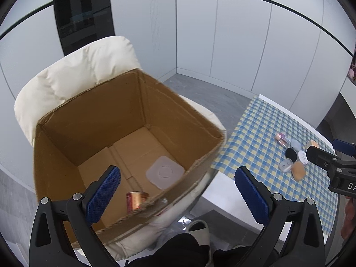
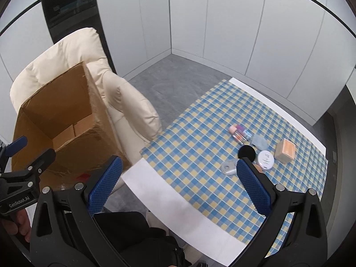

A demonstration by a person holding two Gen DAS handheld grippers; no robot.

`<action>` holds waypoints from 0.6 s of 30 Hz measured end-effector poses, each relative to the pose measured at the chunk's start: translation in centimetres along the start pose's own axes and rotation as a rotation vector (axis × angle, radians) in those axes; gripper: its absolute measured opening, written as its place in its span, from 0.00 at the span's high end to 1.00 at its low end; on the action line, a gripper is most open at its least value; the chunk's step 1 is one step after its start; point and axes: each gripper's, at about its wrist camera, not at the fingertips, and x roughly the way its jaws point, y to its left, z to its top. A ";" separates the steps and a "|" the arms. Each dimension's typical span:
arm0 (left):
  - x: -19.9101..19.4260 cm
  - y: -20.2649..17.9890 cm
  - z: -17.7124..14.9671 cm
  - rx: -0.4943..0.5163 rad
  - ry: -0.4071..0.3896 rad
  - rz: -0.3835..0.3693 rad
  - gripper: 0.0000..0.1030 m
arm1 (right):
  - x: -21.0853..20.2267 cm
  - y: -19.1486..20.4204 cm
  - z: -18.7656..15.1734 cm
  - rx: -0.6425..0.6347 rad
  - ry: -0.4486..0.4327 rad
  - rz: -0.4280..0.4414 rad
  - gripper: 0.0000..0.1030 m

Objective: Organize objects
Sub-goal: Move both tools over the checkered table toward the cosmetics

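Note:
An open cardboard box (image 1: pixel 93 133) stands on a cream armchair (image 1: pixel 73 75). Inside it lie a copper-coloured can (image 1: pixel 135 201) and a pale square lid (image 1: pixel 165 171). My left gripper (image 1: pixel 178 191) is open and empty above the box's near rim. On the checked tablecloth (image 2: pixel 200 133) lies a cluster of cosmetics: small bottles (image 2: pixel 239 133), a black round puff (image 2: pixel 246 152), a white round compact (image 2: pixel 265 160), a tan box (image 2: pixel 285 150) and a clear case (image 2: pixel 228 167). My right gripper (image 2: pixel 179 182) is open and empty above the table's near edge, short of the cluster.
The box also shows in the right wrist view (image 2: pixel 64 129), with the left gripper (image 2: pixel 24 155) beside it. The right gripper (image 1: pixel 329 158) shows at the right edge of the left wrist view, near the cosmetics (image 1: pixel 291 155). Grey floor lies between armchair and table.

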 end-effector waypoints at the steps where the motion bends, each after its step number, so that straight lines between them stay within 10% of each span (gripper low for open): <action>1: 0.0 -0.2 0.0 0.003 0.000 -0.004 0.01 | -0.1 -0.5 -0.1 0.006 0.001 -0.008 0.00; 18: 0.8 -5.3 0.6 0.079 0.012 -0.065 0.01 | -1.0 -5.3 -1.6 0.099 0.010 -0.033 0.00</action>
